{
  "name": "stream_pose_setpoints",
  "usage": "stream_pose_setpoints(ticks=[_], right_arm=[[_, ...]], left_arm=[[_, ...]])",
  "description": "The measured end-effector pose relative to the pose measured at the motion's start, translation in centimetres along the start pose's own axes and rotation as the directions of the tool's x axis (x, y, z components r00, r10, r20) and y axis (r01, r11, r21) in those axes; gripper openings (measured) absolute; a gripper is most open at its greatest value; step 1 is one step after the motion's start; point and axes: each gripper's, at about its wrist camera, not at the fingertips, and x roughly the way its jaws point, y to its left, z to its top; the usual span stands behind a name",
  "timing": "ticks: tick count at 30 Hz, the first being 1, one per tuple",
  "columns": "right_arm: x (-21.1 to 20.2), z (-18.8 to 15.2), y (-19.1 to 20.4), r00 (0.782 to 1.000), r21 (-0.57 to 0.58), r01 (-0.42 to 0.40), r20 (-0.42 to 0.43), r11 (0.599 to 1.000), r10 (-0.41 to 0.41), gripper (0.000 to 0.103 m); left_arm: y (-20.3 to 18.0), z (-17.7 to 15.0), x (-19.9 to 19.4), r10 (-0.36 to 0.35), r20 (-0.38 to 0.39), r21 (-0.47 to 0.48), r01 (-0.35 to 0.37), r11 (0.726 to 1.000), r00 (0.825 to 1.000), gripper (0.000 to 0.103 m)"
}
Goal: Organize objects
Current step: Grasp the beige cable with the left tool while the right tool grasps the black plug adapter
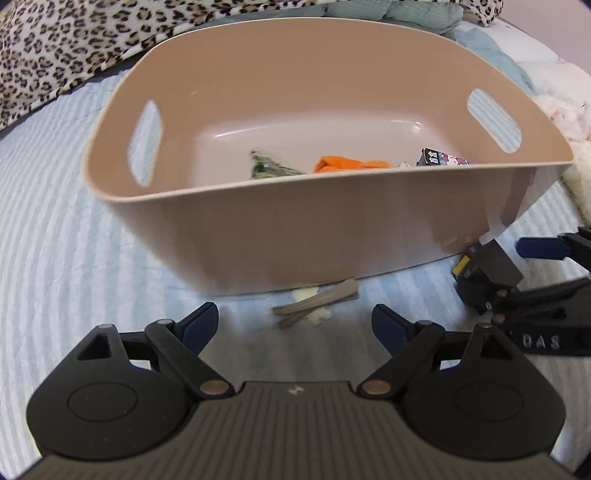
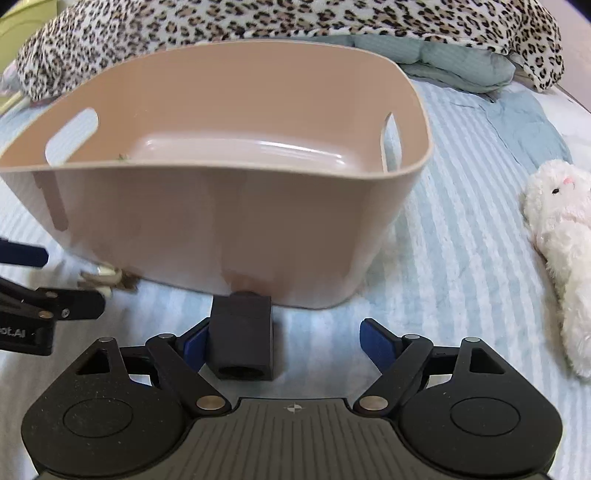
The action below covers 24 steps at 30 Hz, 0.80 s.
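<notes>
Sitting mid-frame on the bed (image 2: 461,240), the bin (image 2: 229,206) already holds items. Right tongs (image 2: 284,347) gape around a black block (image 2: 242,343) at lower centre, unpinched; left tongs (image 1: 295,325) gape over a clip (image 1: 317,301). Next: squeezing, lifting, dropping in.

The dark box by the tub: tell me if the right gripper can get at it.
Probably yes: the dark box lies between the right gripper's open jaws, against the left pad, the tub behind it; nothing blocks.

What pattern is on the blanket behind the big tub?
Leopard spots on the blanket, clearest in the right wrist view.
</notes>
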Motion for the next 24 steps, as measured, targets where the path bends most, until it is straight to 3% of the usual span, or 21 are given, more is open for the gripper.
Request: stream_pose_setpoints(ticks=[4, 6, 9, 15, 16, 17, 20, 24], right_arm=[[0.4, -0.1, -0.7, 1.000, -0.006, -0.016, -0.002, 1.000, 0.016, 0.082], [0.3, -0.4, -1.2, 1.000, -0.011, -0.022, 0.003, 1.000, 0.022, 0.082], [0.6, -0.5, -1.1, 0.999, -0.018, -0.033, 0.009, 0.999, 0.033, 0.077], [0.1, -0.4, -0.8, 0.998, -0.035, -0.055, 0.026, 0.998, 0.056, 0.046], [0.0, -0.4, -0.8, 0.997, -0.033, -0.066, 0.026, 0.997, 0.067, 0.037], [0.0, -0.4, -1.0, 0.997, -0.031, -0.079, 0.024, 0.996, 0.080, 0.029], [-0.3, -0.5, -1.2, 0.996, -0.036, -0.091, 0.022, 0.995, 0.092, 0.029], [-1.0, -0.9, -1.4, 0.994, -0.025, -0.109, 0.020, 0.994, 0.109, 0.029]], left_arm=[[-0.7, 0.3, 1.2, -0.017, -0.012, -0.055, 0.016, 0.998, 1.000, 0.086], [-1.0, 0.2, 1.8, -0.016, -0.027, -0.065, 0.014, 0.998, 1.000, 0.071], [-1.3, -0.1, 1.8, 0.003, 0.002, -0.009, -0.003, 1.000, 1.000, 0.049], [-0.8, -0.1, 1.7, -0.019, -0.004, -0.038, 0.019, 0.999, 1.000, 0.048], [-0.9, -0.2, 1.7, -0.018, -0.005, -0.032, 0.018, 0.999, 1.000, 0.032], [-0.9, -0.3, 1.6, -0.023, -0.012, -0.026, 0.023, 0.999, 1.000, 0.031], [-0.7, -0.5, 1.4, -0.048, -0.028, -0.030, 0.047, 0.998, 0.998, 0.014], [-0.4, -0.8, 1.1, -0.071, -0.023, -0.041, 0.070, 0.997, 0.997, 0.012]])
